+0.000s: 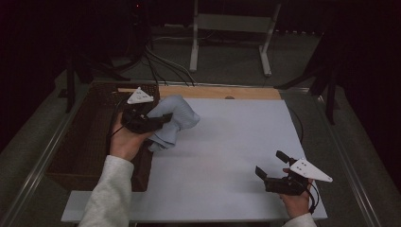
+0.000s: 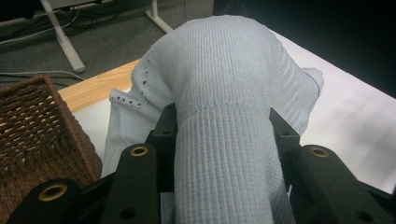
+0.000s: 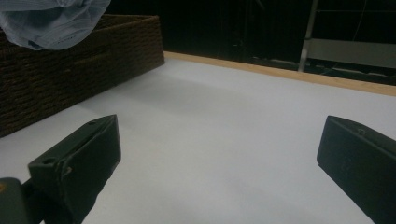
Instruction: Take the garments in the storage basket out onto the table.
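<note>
Left claw (image 1: 163, 119) raised at the wicker basket (image 1: 85, 142) edge, clamped on a pale blue ribbed knit garment (image 1: 174, 120) hanging above the bench (image 1: 227, 142); right claw (image 1: 268, 164) low near the front edge, jaws wide, empty

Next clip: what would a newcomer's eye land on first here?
First, the pale blue knitted garment, bunched up and clamped in the left gripper at the white board's left edge, beside the dark wicker basket. Then the right gripper, low at the board's near right corner, jaws wide apart with nothing between them.
</note>
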{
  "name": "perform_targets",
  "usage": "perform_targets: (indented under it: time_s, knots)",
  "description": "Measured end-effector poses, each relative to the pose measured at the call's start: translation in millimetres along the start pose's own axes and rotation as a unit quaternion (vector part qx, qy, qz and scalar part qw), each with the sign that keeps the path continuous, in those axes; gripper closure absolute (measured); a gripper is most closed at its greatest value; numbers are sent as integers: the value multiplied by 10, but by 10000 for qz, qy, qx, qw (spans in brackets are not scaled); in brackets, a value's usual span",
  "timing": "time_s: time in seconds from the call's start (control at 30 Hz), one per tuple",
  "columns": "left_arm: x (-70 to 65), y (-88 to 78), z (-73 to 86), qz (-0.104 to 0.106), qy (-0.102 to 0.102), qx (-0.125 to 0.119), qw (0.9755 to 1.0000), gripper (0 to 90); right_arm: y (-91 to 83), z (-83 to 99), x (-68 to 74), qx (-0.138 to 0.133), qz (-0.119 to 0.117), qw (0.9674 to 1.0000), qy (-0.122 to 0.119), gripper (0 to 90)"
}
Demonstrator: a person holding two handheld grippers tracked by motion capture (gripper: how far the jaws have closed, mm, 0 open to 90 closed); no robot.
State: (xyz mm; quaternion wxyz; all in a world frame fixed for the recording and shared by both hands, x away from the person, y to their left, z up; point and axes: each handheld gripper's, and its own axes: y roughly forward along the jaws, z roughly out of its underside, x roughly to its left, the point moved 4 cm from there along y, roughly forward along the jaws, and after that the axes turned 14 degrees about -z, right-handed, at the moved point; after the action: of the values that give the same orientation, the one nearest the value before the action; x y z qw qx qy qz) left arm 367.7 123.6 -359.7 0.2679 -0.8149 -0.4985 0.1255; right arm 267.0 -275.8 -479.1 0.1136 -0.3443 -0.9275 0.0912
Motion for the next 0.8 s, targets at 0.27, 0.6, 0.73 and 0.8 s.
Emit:
perform_targets:
  time_s: [0.27,0.6,0.73,0.8]
  knots:
    - [-64,65,-12,34,18,6,10000,589,-4,-1,-2,-6,2,10000,5,0]
    - [-130,116,-37,92,-28,-54,9999,588,-3,-2,-1,-8,-2,10000,-2,0]
    - [-158,134,-46,107,-7,-57,9999,588,-3,-2,-1,-8,-5,10000,-3,0]
    - [-173,144,-51,120,-9,-63,9999,589,-3,-2,-2,-5,-2,10000,-6,0]
